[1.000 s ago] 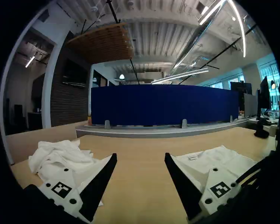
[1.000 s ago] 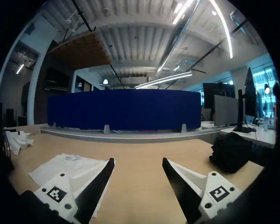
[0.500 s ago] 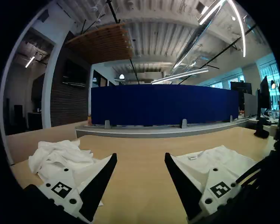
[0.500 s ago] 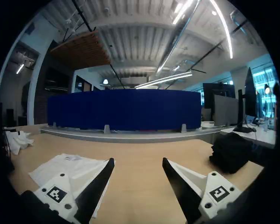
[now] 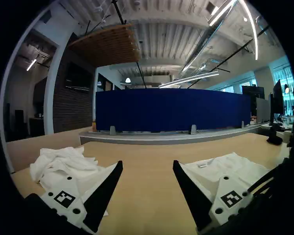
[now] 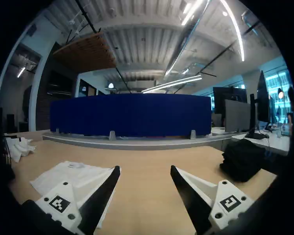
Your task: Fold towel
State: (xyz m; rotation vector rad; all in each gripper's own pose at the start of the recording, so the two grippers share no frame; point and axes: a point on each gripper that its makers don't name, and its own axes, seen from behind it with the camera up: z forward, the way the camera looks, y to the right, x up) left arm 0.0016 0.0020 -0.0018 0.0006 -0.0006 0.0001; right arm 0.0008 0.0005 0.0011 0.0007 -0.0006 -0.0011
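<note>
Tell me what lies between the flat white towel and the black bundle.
Right gripper view: just bare tabletop between the towel and the black bundle.

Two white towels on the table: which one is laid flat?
The tagged towel, spread flat on the right in the left gripper view. The other towel, on the left, is a crumpled heap.

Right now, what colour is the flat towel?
The flat towel is white, clearest in the right gripper view.
</note>
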